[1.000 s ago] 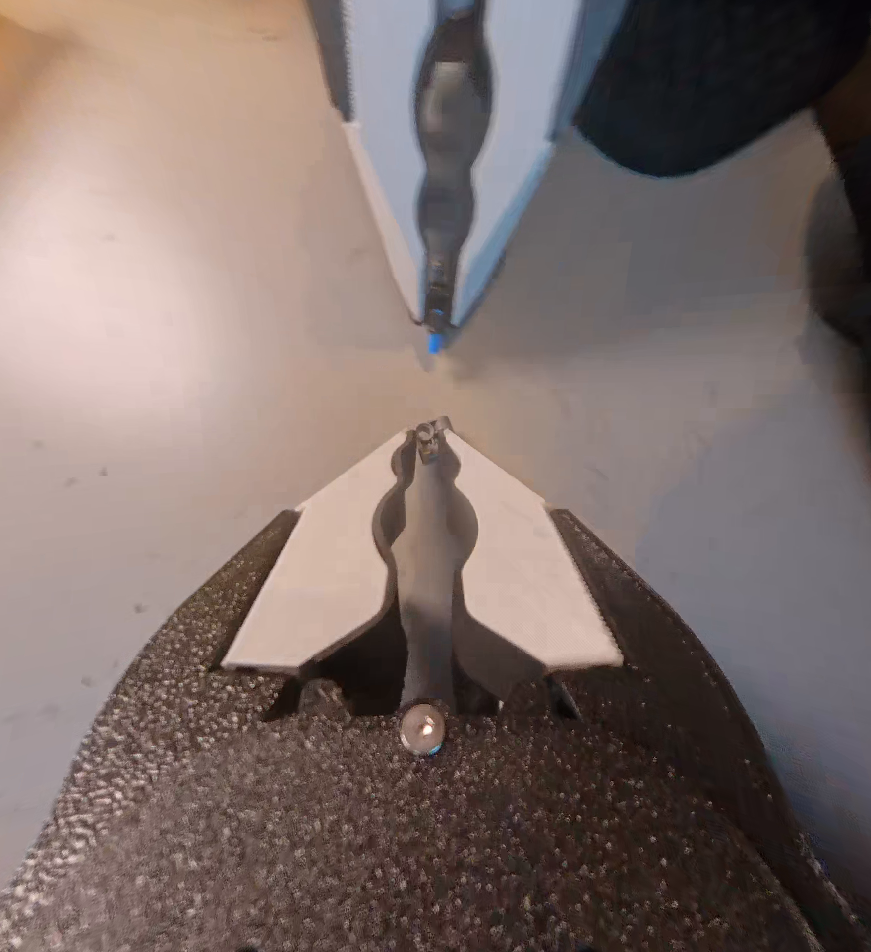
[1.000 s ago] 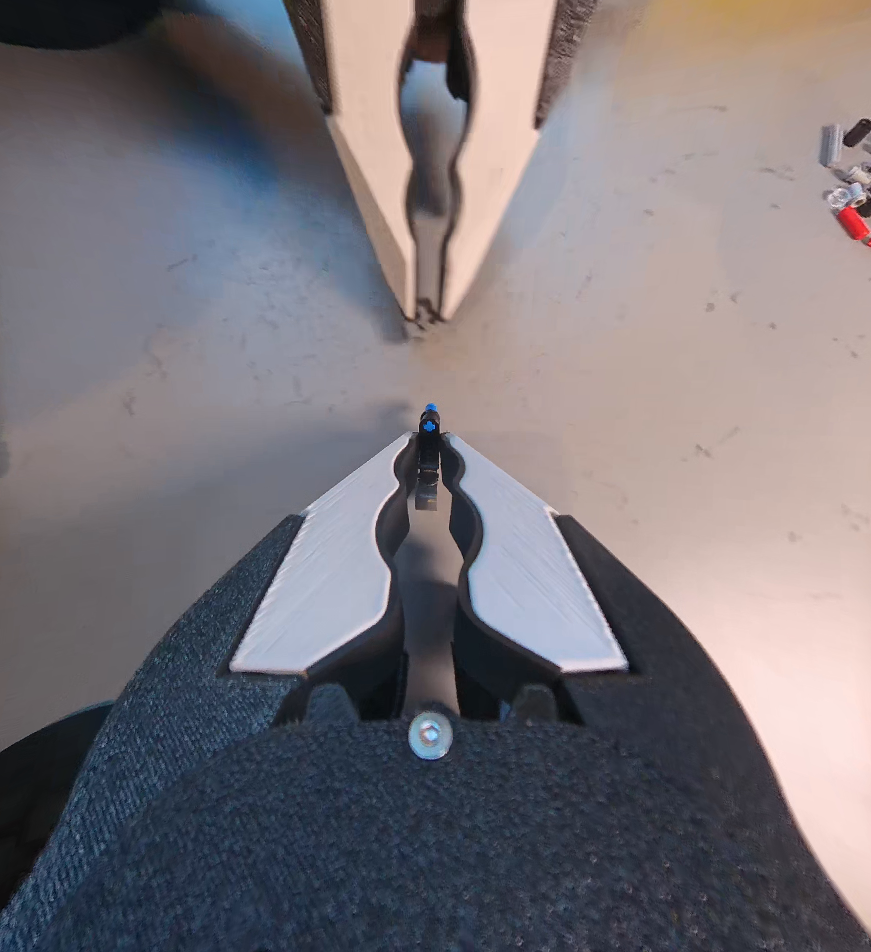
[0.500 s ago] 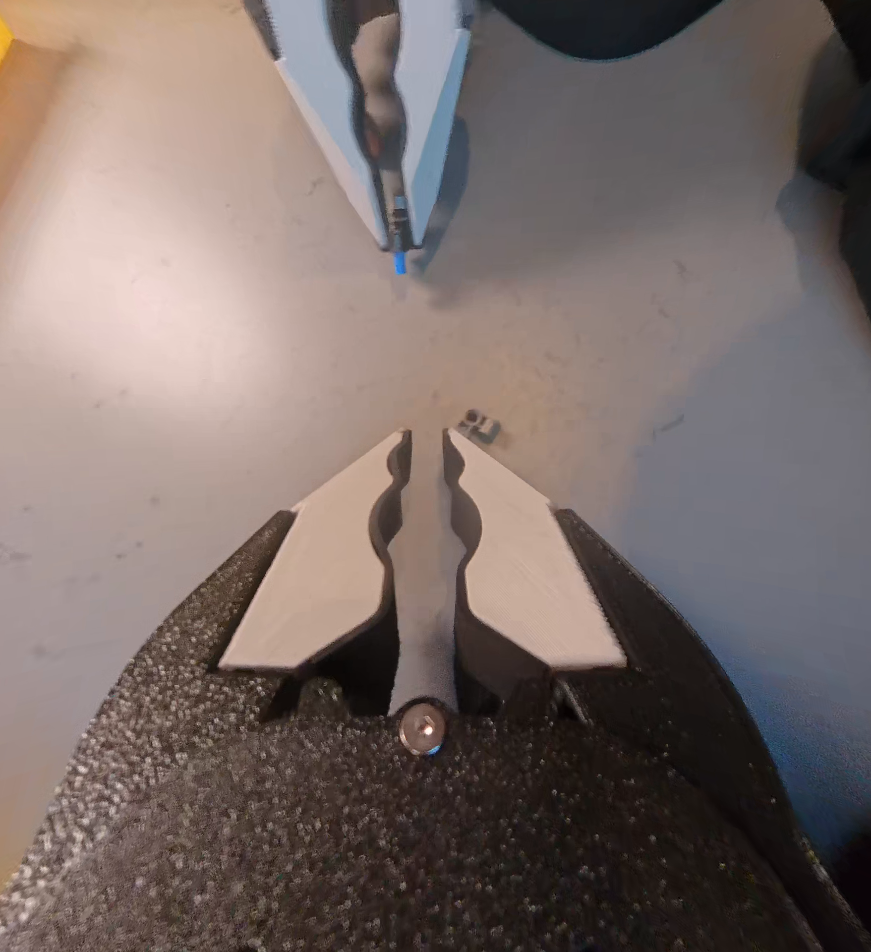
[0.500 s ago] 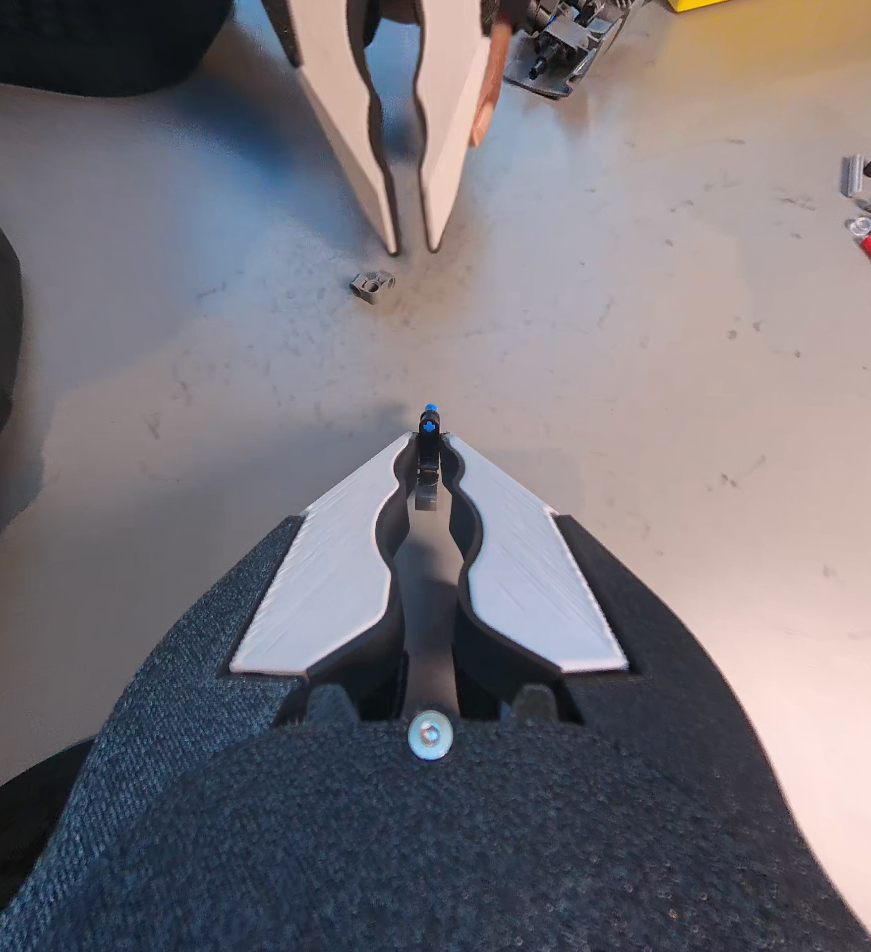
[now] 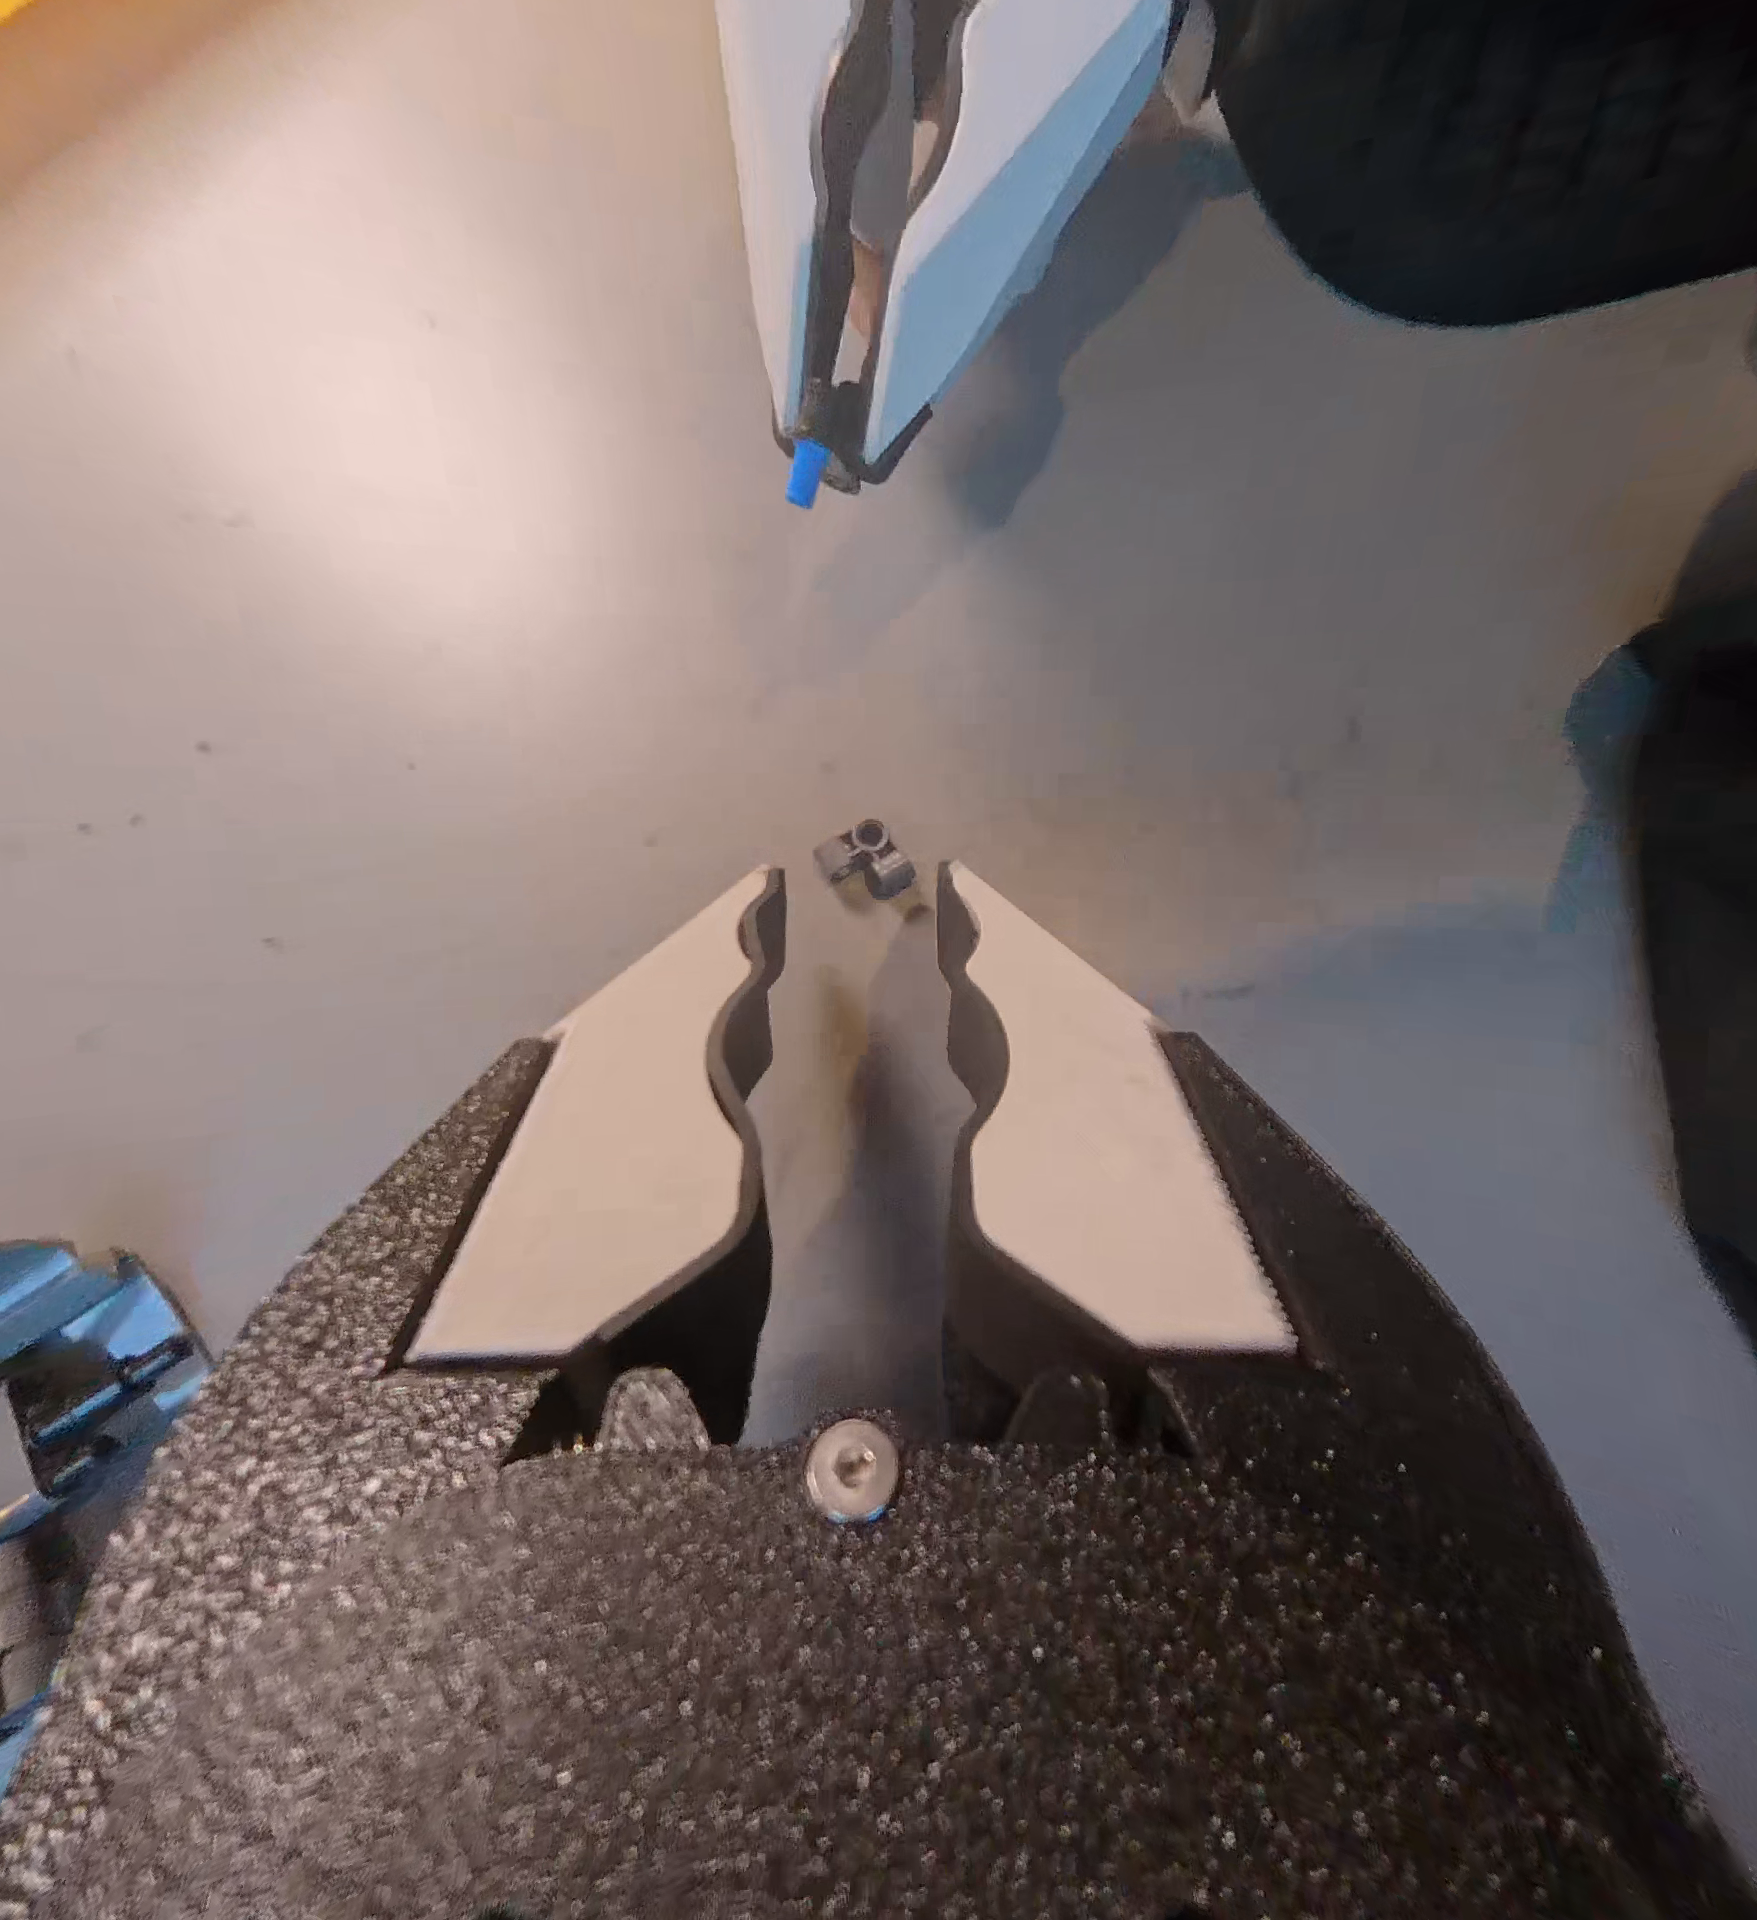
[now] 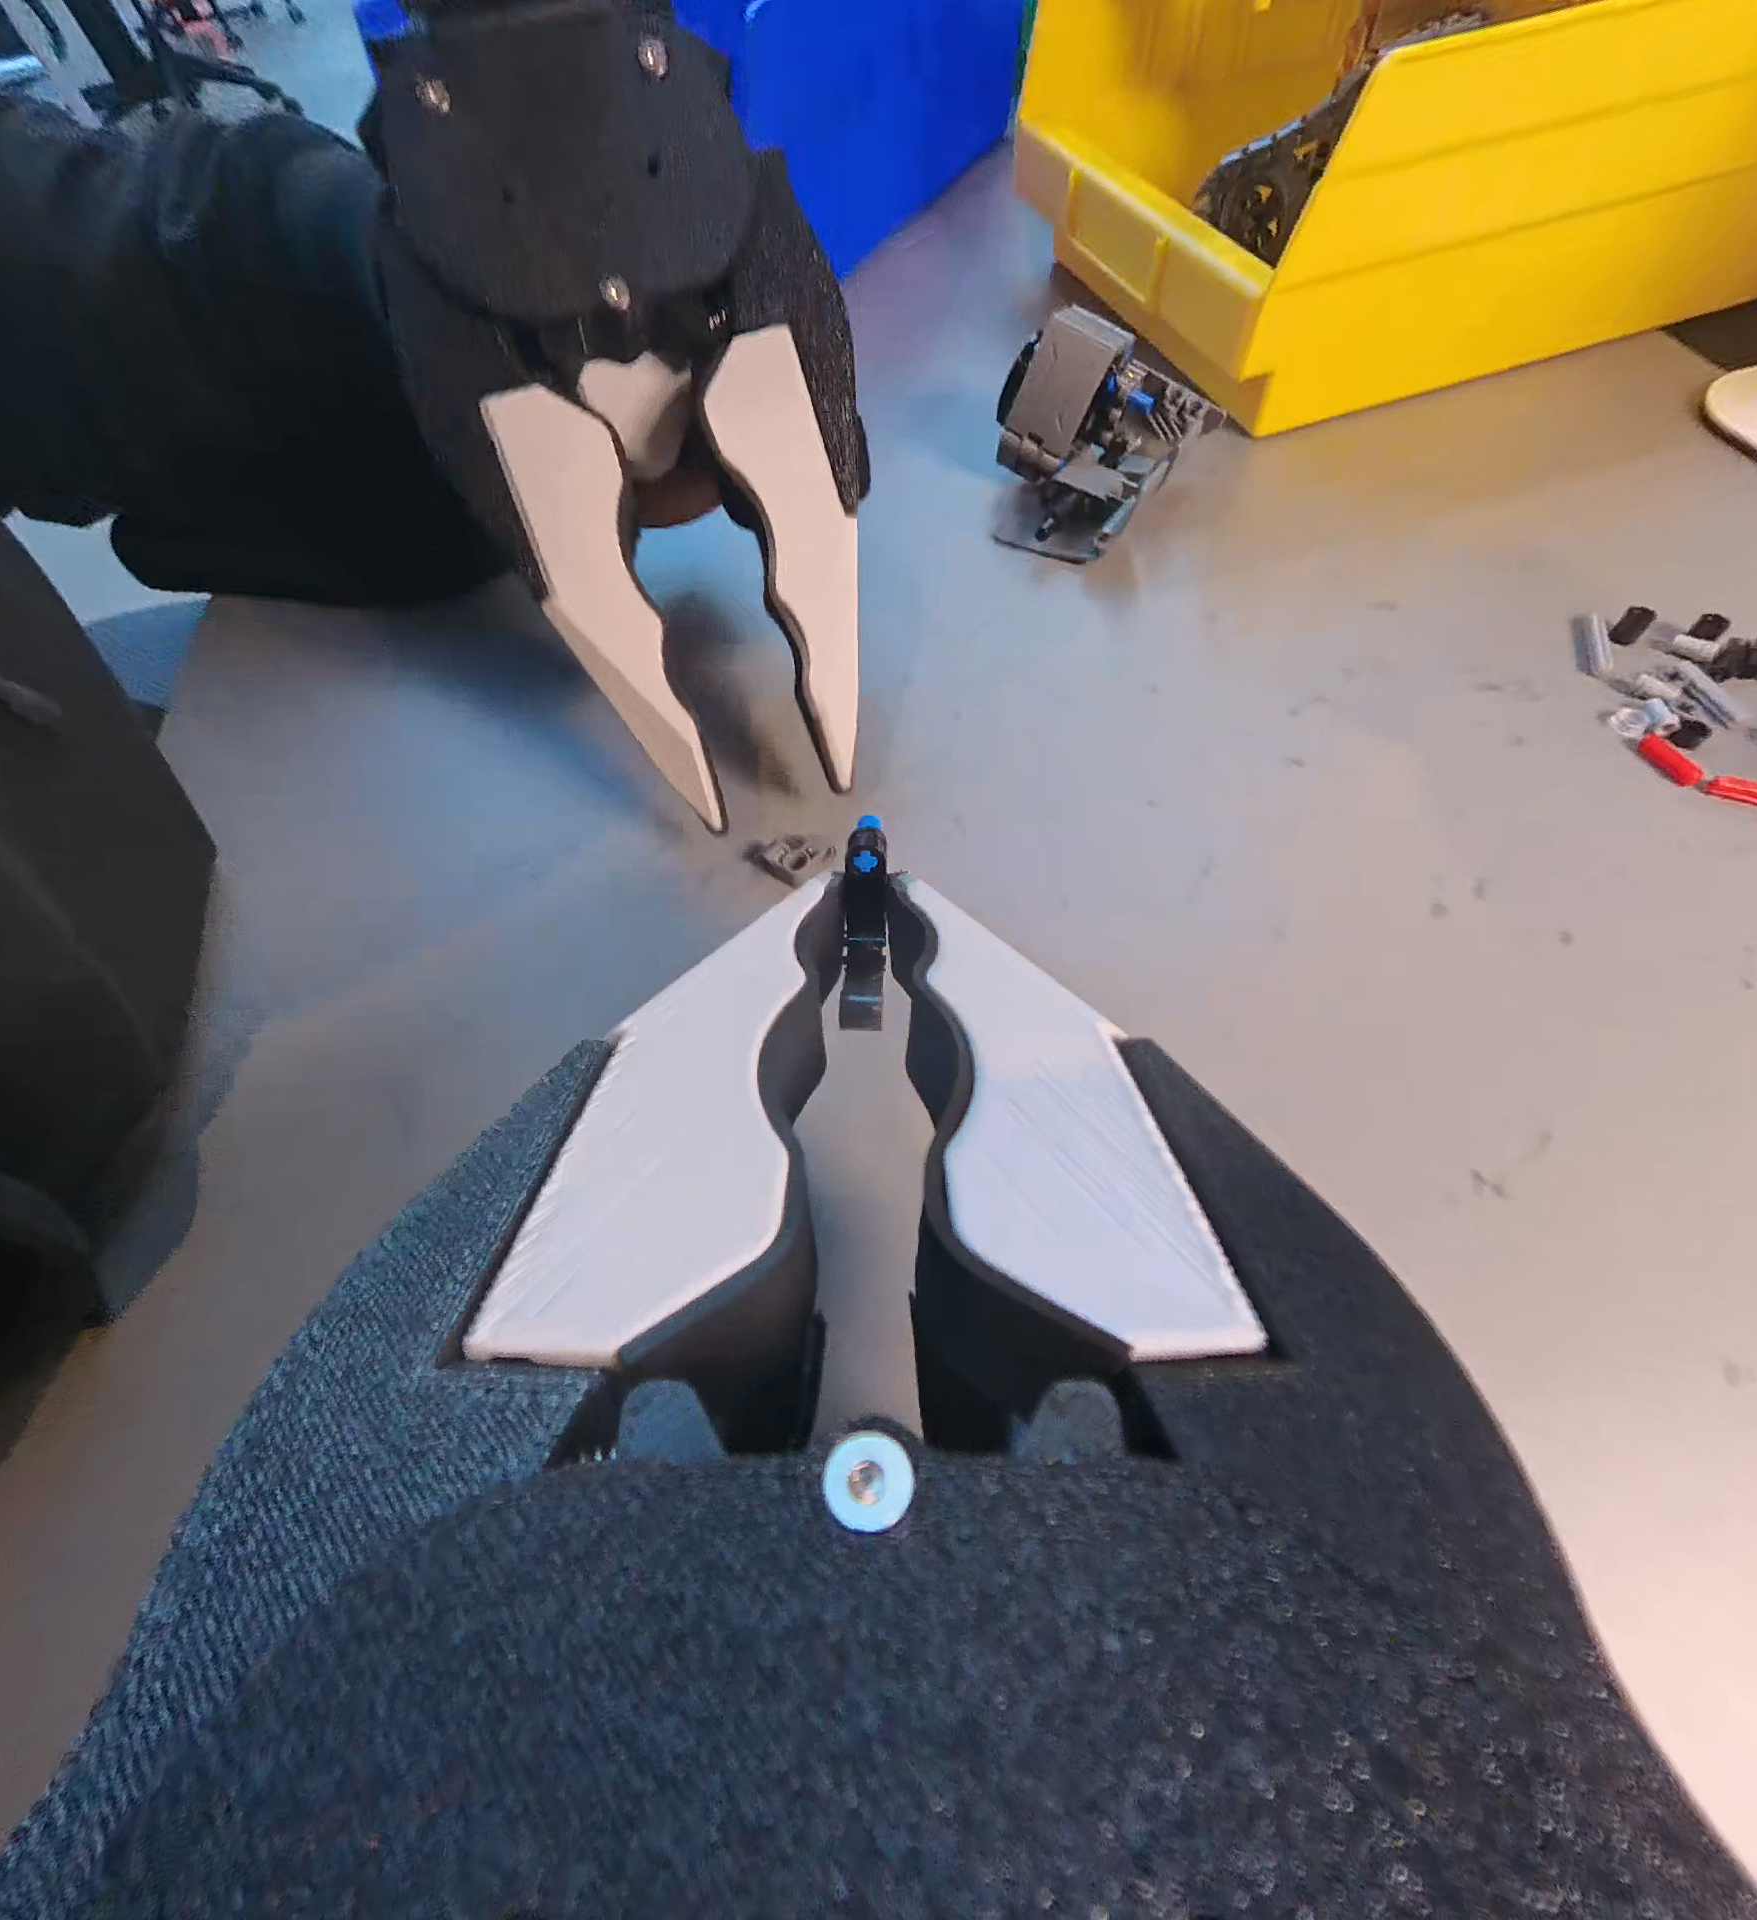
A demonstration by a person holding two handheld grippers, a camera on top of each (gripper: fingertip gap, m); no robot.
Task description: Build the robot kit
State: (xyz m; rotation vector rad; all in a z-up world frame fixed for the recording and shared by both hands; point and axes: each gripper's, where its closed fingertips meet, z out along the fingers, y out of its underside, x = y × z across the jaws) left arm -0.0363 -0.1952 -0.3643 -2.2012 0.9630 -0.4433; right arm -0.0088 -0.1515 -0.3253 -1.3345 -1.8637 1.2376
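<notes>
My left gripper (image 5: 860, 883) is open and empty. A small dark grey connector piece (image 5: 866, 854) lies on the grey table just ahead of its fingertips. My right gripper (image 6: 866, 881) is shut on a small black piece with a blue pin (image 6: 866, 904) sticking out past the tips. In the left wrist view the right gripper (image 5: 838, 468) hangs above the table with the blue pin (image 5: 804, 485) pointing down. In the right wrist view the left gripper (image 6: 780, 795) stands open over the connector piece (image 6: 787, 855), held by a dark-sleeved arm.
A yellow bin (image 6: 1425, 197) and a blue bin (image 6: 853, 114) stand at the back. A grey and black built assembly (image 6: 1092, 436) sits in front of the yellow bin. Several small grey, black and red parts (image 6: 1705, 707) lie at the right. A dark-clothed person (image 6: 43, 831) is at the left. The tips of one gripper are about 7 cm away from the tips of the other.
My left gripper let go of the grey connector, which dropped to the table, then opened wider and came back behind it. The right gripper pulled back and rose, still holding its piece.
</notes>
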